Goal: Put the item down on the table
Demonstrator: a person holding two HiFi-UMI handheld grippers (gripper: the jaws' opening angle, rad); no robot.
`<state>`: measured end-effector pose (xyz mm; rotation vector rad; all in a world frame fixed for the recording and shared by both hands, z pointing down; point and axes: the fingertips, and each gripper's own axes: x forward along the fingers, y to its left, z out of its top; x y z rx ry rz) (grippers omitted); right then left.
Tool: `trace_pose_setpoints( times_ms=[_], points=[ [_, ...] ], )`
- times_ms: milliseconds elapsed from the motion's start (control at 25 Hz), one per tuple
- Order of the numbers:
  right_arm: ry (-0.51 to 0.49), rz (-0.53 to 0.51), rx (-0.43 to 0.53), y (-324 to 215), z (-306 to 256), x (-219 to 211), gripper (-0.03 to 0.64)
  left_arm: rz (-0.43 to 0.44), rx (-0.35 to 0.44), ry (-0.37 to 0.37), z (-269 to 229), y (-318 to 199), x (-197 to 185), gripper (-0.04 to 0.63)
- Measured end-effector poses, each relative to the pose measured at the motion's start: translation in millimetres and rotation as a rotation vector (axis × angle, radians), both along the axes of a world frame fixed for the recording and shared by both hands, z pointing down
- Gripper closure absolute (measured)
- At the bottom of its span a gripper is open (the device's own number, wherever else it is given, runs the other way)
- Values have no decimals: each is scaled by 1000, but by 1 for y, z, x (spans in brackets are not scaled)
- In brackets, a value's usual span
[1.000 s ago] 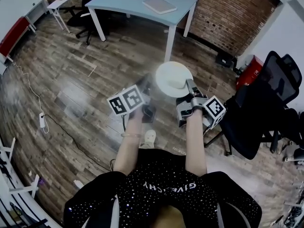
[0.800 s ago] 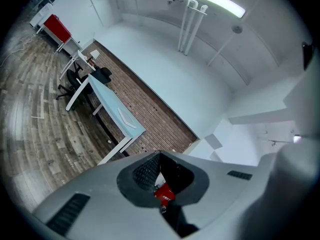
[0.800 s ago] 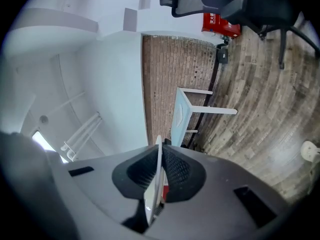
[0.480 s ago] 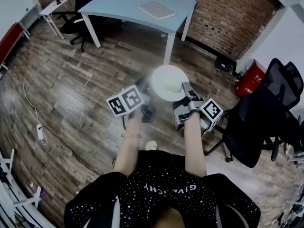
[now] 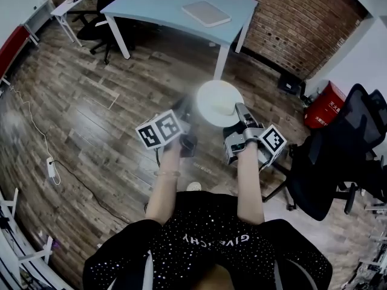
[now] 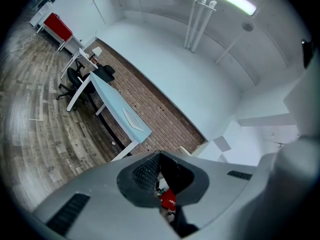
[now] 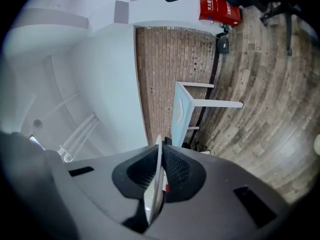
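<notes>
The white plate (image 5: 219,101) is caught by its rim in the right gripper (image 5: 240,110), whose jaws are closed on the edge nearest the person. In the right gripper view the plate (image 7: 156,184) shows edge-on as a thin pale sliver running up between the two dark, cross-ribbed pads, which press on it from both sides. The rest of the disc stands out beyond the jaw tips, held roughly flat in the air above the floor (image 5: 91,101) and well apart from the desk (image 5: 157,2).

The left gripper (image 5: 183,109) sits just beside the plate's left edge. In its own view its jaws (image 6: 161,181) stand a narrow slit apart, with only the room showing through and no plate between them.

The plate is round, smooth and matt white, with a shallow raised centre. The gripper bodies are grey moulded plastic, each carrying a cube with black-and-white square markers.

The desk has a pale blue top with rounded corners on white legs, and a flat, light rectangular pad (image 5: 207,12) lies on it. The floor is dark wood plank with a weathered grain. Behind the desk runs a red brick wall (image 5: 302,23). A red box (image 5: 329,104) and a black office chair (image 5: 338,156) stand to the right.
</notes>
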<state>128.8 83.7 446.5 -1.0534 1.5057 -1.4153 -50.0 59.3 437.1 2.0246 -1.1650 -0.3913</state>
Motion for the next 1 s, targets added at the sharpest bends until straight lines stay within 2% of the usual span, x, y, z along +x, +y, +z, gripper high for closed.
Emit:
trace_pose_setpoints(
  times_ms=[440,640,1000],
  points=[
    [-26,-19,-41,-33,18,-4,592,-42,-42,5,21,-21,-15,583],
    [-32,-41,-50,-78,24,-9,592,-74,-50,-3,24,-60,-21,583],
    [-17,-64,-20,-189,3,4,592,-78,-43,-21,11,-161,2,583]
  ],
)
